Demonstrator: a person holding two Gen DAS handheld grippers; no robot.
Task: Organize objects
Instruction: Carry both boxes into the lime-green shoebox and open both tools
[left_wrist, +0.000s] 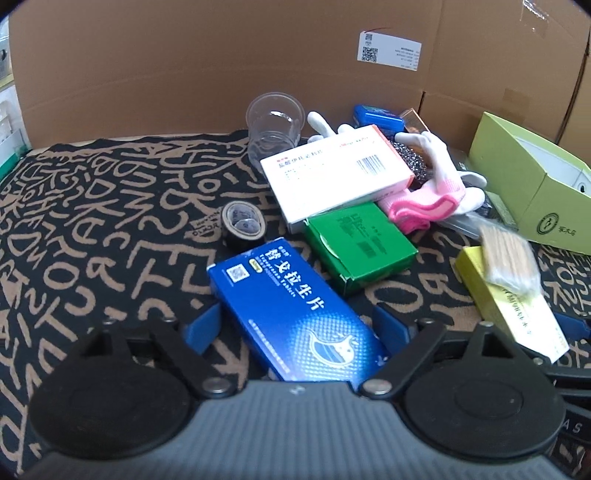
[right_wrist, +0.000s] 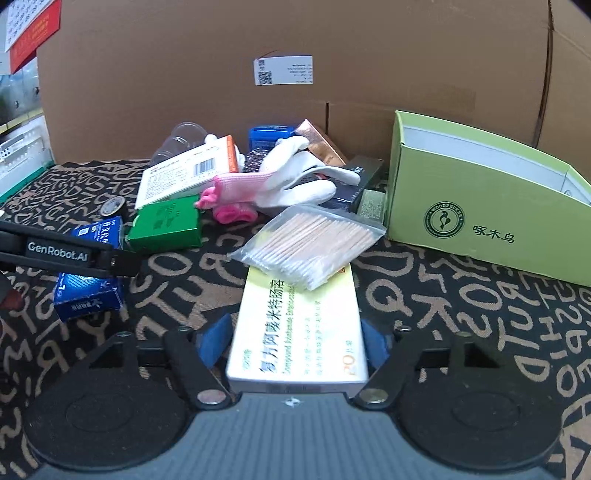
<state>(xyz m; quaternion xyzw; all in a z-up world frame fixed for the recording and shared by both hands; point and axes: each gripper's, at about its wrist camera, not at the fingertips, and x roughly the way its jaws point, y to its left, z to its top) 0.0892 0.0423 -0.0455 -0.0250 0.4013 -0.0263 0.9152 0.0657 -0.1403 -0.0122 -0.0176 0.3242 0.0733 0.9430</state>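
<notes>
Blue-padded fingers of the left gripper (left_wrist: 295, 328) stand on either side of a glossy blue cardboard medicine box (left_wrist: 295, 314) lying on the black cloth with tan lettering (left_wrist: 92, 221); whether the pads actually press the box cannot be told. Just beyond it lie a green cardboard box (left_wrist: 360, 247) and a small roll of black tape (left_wrist: 242, 225), with a white medicine box with an orange end and barcode (left_wrist: 336, 173) leaning above the green one. A clear plastic cup (left_wrist: 273, 123) stands farther back, and white-and-pink knit gloves (left_wrist: 436, 188) lie to the right.

Fingers of the right gripper (right_wrist: 295, 341) flank a pale yellow-and-white medicine box (right_wrist: 299, 332), close against its sides, contact unclear. A clear bag of wooden cotton swabs (right_wrist: 306, 243) rests on that box's far end. To the far right sits an open light green cardboard box (right_wrist: 487, 218), against a brown cardboard wall (right_wrist: 221, 92).
</notes>
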